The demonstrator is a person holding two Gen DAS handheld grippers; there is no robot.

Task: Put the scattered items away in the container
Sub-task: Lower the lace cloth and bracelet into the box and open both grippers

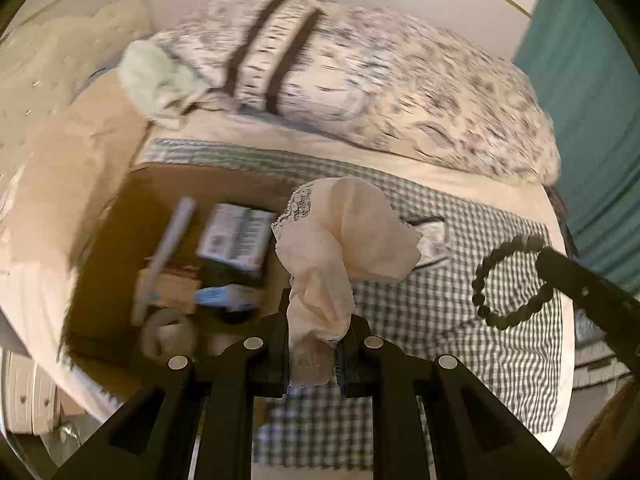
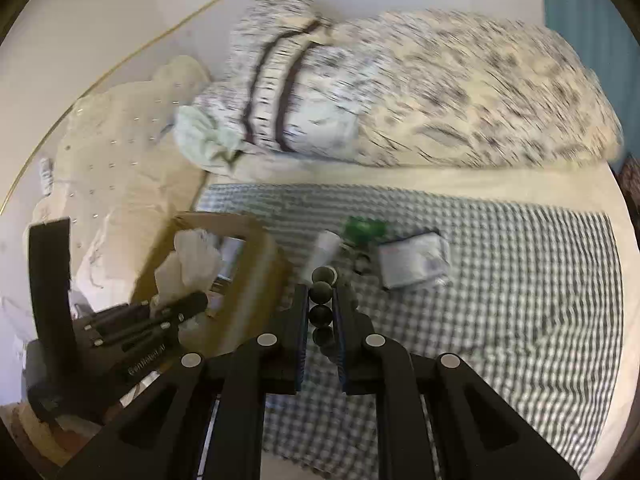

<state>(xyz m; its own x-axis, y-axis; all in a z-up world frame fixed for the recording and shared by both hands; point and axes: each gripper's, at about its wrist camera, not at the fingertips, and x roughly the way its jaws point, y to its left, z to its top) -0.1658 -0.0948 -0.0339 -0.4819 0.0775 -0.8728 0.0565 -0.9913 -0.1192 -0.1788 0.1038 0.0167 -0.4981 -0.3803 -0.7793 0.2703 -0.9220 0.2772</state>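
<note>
Lace cloth (image 1: 344, 232), bead bracelet (image 1: 508, 280), raised beside box (image 1: 132, 280)

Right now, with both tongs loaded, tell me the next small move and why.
Probably carry the left tongs a little further left and release over the cardboard box. They are shut on the lace-trimmed cloth, which hangs at the box's right edge, not yet fully over the opening. The right tongs grip the bead bracelet and can follow.

Both wrist cameras look steeply down over the bed (image 1: 460, 168), sharing the cardboard box (image 1: 120, 264) (image 2: 256, 256) (left view nearer) and checked cloth (image 1: 500, 340) (image 2: 520, 300).
</note>
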